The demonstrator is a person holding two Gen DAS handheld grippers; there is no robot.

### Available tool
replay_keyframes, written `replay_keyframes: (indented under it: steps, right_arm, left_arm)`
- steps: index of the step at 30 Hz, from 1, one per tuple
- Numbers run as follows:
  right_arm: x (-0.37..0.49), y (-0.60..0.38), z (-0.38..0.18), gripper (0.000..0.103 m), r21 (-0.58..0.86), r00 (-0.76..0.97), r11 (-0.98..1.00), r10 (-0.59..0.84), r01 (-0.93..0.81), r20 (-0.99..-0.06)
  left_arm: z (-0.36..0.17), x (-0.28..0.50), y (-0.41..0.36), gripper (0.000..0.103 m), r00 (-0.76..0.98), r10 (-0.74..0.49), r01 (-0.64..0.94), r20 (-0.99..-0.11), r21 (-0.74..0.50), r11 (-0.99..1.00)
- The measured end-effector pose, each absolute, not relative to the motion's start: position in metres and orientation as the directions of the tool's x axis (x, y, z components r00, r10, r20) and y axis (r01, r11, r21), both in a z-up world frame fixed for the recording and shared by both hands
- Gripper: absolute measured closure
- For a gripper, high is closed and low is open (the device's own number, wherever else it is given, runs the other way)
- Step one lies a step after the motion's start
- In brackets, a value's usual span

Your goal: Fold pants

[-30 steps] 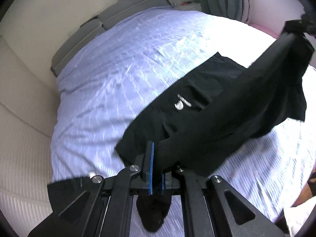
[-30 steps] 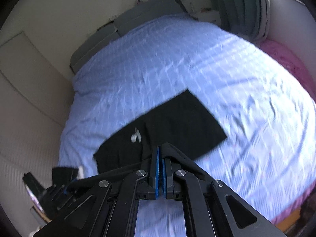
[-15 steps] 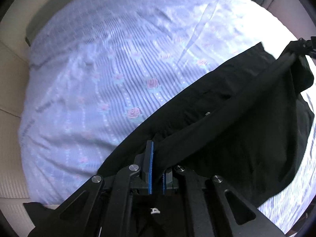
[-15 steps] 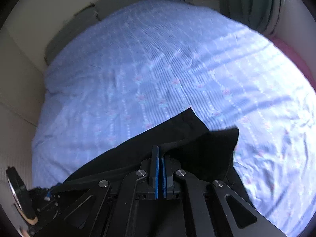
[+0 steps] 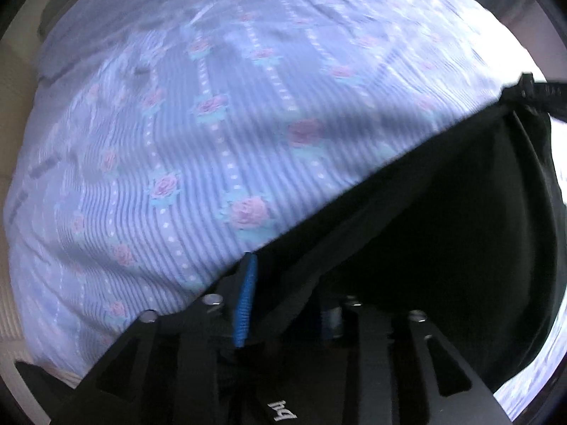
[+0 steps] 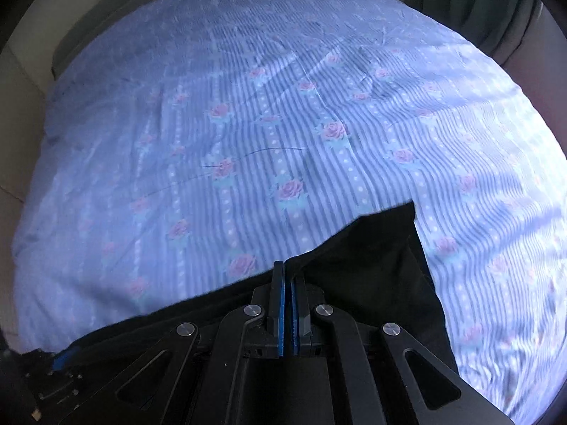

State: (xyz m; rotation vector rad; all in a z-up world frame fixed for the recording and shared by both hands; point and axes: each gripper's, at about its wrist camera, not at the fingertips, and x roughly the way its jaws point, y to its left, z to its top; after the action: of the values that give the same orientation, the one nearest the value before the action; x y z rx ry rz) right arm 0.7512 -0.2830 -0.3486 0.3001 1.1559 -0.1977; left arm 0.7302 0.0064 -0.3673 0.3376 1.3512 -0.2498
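Pants [image 5: 443, 219]: we record one black garment, plain and dark enough that folds barely read, stretched taut between our two grippers just above a bed sheet [image 5: 212, 134] of pale blue stripes with pink roses. In the left wrist view its top edge runs as a straight line from the lower centre up to the far right, and the cloth below that edge sags in a deep dark fold. Left gripper [image 5: 262, 283]: we see one blue pad with black fabric bunched against it; the other finger is buried under the cloth, so the jaws stand pinched on the pants rather than spread. Near the bottom of that view a small white label with letters shows on the fabric. Right gripper [image 6: 287, 304]: its two blue pads are pressed nearly flat together, with a thin edge of the pants [image 6: 372, 255] clamped between them. In the right wrist view we see a free corner of the garment sticking up to the right of the fingers, the sheet [image 6: 283, 124] creased and sunlit at right, and part of the left tool at the lower left edge. The left view alone shows the right gripper [image 5: 531, 86] from outside, at the far right end of the taut edge.
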Motion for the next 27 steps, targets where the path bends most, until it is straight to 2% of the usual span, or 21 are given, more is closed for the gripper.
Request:
replay_keyframes:
  steps: [1, 3, 5, 7, 8, 9, 12, 14, 15, 17, 20, 24, 27]
  right_arm:
    - [0.755, -0.281, -0.351, 0.1, 0.121, 0.388, 0.945, -0.007, 0.305, -0.922]
    - [0.763, -0.275, -0.353, 0.1, 0.101, 0.391, 0.95, -0.025, 0.297, -0.92]
    - [0.767, -0.27, -0.353, 0.097, 0.093, 0.387, 0.952, -0.028, 0.291, -0.922]
    - [0.766, -0.262, -0.35, 0.078, 0.086, 0.364, 0.958, -0.02, 0.273, -0.931]
    - [0.762, -0.256, -0.345, 0.061, 0.088, 0.374, 0.961, -0.016, 0.261, -0.927]
    - [0.755, -0.25, -0.337, 0.052, 0.087, 0.392, 0.966, -0.016, 0.244, -0.92]
    - [0.723, -0.222, -0.312, 0.049, 0.05, 0.441, 0.983, -0.034, 0.176, -0.897]
    - [0.698, -0.195, -0.298, 0.046, 0.003, 0.477, 0.993, -0.054, 0.119, -0.877]
    - [0.686, -0.179, -0.292, 0.041, -0.015, 0.493, 0.998, -0.045, 0.065, -0.869]
    - [0.659, -0.144, -0.285, 0.039, -0.042, 0.516, 0.998, -0.013, -0.043, -0.856]
    - [0.622, -0.094, -0.287, 0.039, -0.001, 0.491, 0.984, 0.088, -0.178, -0.867]
    - [0.592, -0.054, -0.308, 0.039, 0.08, 0.388, 0.966, 0.173, -0.245, -0.905]
    - [0.58, -0.039, -0.321, 0.039, 0.094, 0.341, 0.963, 0.18, -0.253, -0.922]
  left_arm:
    - [-0.367, 0.733, 0.011, 0.054, 0.201, 0.015, 0.34, -0.979, 0.084, 0.937]
    - [-0.362, 0.735, 0.022, 0.048, 0.2, 0.008, 0.284, -0.98, 0.066, 0.957]
    - [-0.353, 0.732, 0.032, 0.046, 0.207, -0.008, 0.254, -0.978, 0.046, 0.966]
    - [-0.336, 0.722, 0.045, 0.033, 0.238, -0.047, 0.243, -0.97, 0.012, 0.97]
    - [-0.325, 0.714, 0.054, 0.031, 0.264, -0.065, 0.237, -0.962, -0.001, 0.971]
    - [-0.313, 0.705, 0.065, 0.03, 0.29, -0.085, 0.235, -0.953, -0.015, 0.972]
    - [-0.286, 0.675, 0.112, 0.027, 0.357, -0.104, 0.182, -0.928, -0.04, 0.983]
    - [-0.278, 0.654, 0.138, 0.027, 0.381, -0.111, 0.136, -0.918, -0.063, 0.989]
    - [-0.277, 0.64, 0.154, 0.027, 0.384, -0.114, 0.109, -0.916, -0.078, 0.991]
    - [-0.283, 0.62, 0.176, 0.028, 0.365, -0.128, 0.089, -0.922, -0.102, 0.991]
    - [-0.301, 0.606, 0.204, 0.038, 0.305, -0.206, 0.068, -0.93, -0.194, 0.979]
    - [-0.324, 0.609, 0.222, 0.054, 0.269, -0.318, -0.001, -0.909, -0.33, 0.944]
    - [-0.337, 0.62, 0.218, 0.055, 0.276, -0.335, -0.024, -0.901, -0.355, 0.934]
